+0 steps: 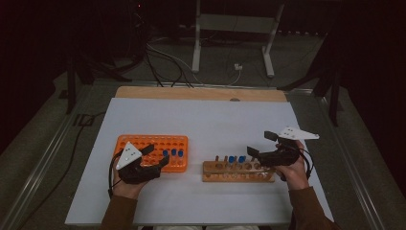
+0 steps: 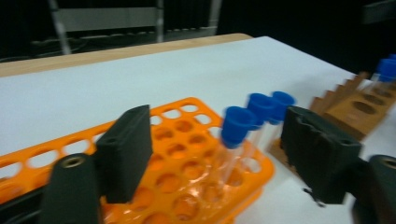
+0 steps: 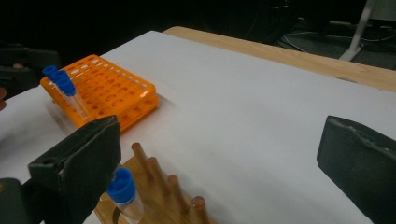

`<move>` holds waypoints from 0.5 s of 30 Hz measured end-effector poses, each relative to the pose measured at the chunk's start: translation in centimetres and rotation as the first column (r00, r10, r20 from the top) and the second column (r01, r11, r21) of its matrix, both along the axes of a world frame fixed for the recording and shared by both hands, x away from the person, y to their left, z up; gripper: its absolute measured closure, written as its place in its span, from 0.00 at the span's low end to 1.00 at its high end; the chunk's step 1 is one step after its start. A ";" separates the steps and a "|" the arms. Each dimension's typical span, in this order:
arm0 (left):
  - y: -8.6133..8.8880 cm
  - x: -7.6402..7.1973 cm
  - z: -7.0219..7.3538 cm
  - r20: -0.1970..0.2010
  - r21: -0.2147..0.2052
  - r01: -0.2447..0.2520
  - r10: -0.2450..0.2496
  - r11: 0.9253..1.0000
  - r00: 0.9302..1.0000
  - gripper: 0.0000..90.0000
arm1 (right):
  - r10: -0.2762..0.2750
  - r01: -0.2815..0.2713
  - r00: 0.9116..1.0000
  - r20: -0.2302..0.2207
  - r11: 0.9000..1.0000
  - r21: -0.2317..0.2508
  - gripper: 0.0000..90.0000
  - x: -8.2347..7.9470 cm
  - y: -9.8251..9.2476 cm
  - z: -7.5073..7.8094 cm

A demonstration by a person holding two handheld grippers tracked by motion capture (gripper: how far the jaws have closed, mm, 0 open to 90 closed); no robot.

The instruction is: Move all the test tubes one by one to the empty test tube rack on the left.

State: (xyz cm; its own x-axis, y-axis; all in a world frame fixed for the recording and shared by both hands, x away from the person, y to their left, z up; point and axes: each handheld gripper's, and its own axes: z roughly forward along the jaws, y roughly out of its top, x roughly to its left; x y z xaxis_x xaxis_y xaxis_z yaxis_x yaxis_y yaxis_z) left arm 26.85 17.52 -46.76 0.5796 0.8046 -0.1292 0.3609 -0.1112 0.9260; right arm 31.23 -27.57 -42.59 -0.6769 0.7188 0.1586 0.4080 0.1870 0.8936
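White desk; our left claw (image 2: 219, 158) open round capped tube (image 2: 232, 140) in orange rack (image 2: 182, 140); right claw (image 3: 219, 158) open; we risk tipping tube w/ a pad on withdrawal.

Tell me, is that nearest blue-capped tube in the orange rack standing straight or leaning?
Leaning. In the left gripper view the nearest blue-capped tube tilts in the orange rack, between the open left hand-held gripper pads, untouched.

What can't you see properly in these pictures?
- Bottoms of the blue-capped tubes in the orange rack: left gripper view, blurred, sunk in the holes.
- Wooden rack: right gripper view, cut off by the bottom edge, partly behind the right tongs.
- How many tubes stand in the wooden rack: high view, too small, the right tongs cover its end.
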 end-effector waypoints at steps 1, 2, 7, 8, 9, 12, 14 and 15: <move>0.1 0.0 0.0 -0.001 -0.003 -0.019 0.019 1.000 1.000 0.24 | 0.003 -0.003 1.000 0.000 1.000 -0.001 0.00 -0.1 0.0 0.0; 0.2 0.1 0.0 0.000 -0.004 -0.034 0.034 0.999 0.999 0.21 | 0.006 -0.006 1.000 0.002 1.000 -0.002 0.00 -0.1 0.0 -0.1; 0.8 0.3 0.1 0.000 -0.007 -0.092 0.092 0.996 0.996 0.12 | 0.022 -0.022 1.000 0.000 1.000 -0.014 0.00 -0.5 0.1 -0.3; 1.0 0.3 0.1 -0.002 -0.010 -0.096 0.096 0.995 0.995 0.11 | 0.024 -0.024 1.000 -0.001 1.000 -0.014 0.00 -0.5 0.1 -0.3; 1.1 0.4 0.1 -0.003 -0.013 -0.101 0.101 0.995 0.995 0.09 | 0.027 -0.027 1.000 -0.001 1.000 -0.015 0.00 -0.6 0.1 -0.4; 1.4 0.5 0.1 -0.008 -0.006 -0.128 0.128 0.992 0.992 0.01 | 0.040 -0.040 0.999 -0.007 0.999 -0.016 0.00 -0.8 0.2 -0.5; 1.6 0.4 0.2 -0.003 -0.001 -0.144 0.144 0.990 0.990 0.01 | 0.047 -0.047 0.999 -0.011 0.999 -0.021 0.00 -0.9 0.3 -0.6; 1.7 0.4 0.2 0.000 0.007 -0.151 0.151 0.988 0.988 0.01 | 0.049 -0.049 0.999 -0.014 0.999 -0.023 0.02 -0.9 0.3 -0.7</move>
